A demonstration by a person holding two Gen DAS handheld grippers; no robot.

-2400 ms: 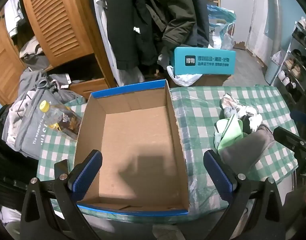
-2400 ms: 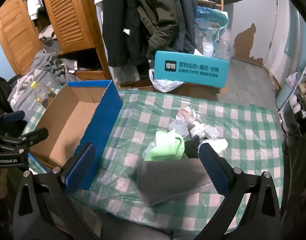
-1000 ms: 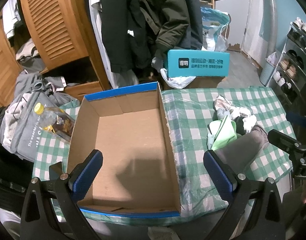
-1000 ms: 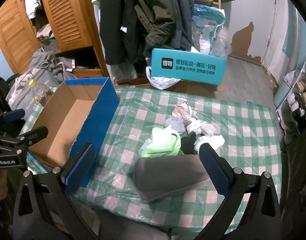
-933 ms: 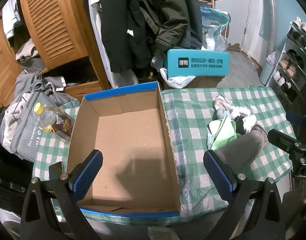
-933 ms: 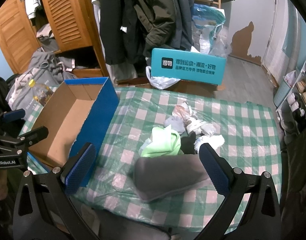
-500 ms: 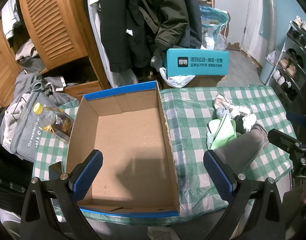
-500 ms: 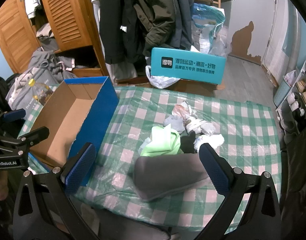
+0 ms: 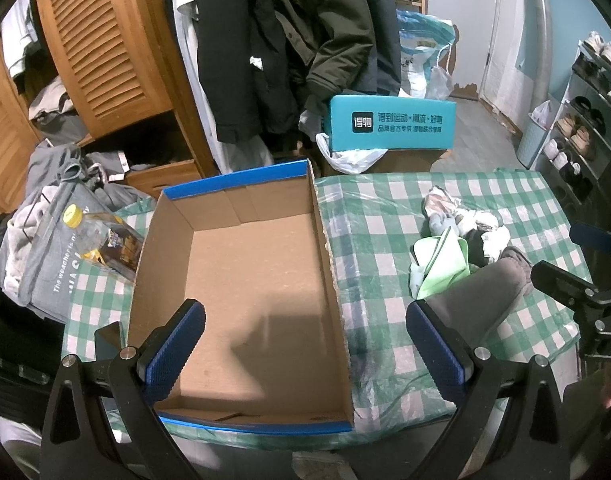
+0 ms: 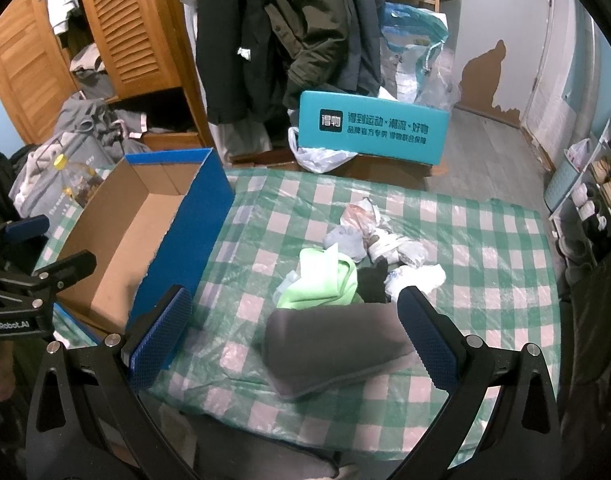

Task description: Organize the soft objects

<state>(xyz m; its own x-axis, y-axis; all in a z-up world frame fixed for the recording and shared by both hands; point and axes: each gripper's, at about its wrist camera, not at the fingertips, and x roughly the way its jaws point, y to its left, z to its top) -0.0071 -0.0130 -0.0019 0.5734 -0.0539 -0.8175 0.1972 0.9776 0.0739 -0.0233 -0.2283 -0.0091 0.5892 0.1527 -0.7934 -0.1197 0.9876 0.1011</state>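
Observation:
An empty cardboard box (image 9: 257, 280) with blue outer walls (image 10: 185, 240) sits on the left half of the checked table. To its right lies a heap of soft things: a folded grey cloth (image 10: 337, 340) (image 9: 477, 296), a light green cloth (image 10: 325, 280) (image 9: 441, 264), a black piece (image 10: 373, 284) and several crumpled pale socks (image 10: 389, 244) (image 9: 465, 216). My left gripper (image 9: 305, 344) hangs open over the box's near end, holding nothing. My right gripper (image 10: 293, 332) is open above the table's near edge, its fingers either side of the grey cloth and clear of it.
A clear bottle with a yellow cap (image 9: 101, 240) lies left of the box on a grey bag (image 9: 37, 264). A teal carton (image 10: 373, 132) stands beyond the table's far edge. Coats (image 9: 289, 40) and a wooden wardrobe (image 9: 105, 48) stand behind; shoe shelves (image 9: 585, 120) at the right.
Both grippers have drawn back and risen slightly, so the box and heap look a little smaller. Both stay open and nothing on the table has moved.

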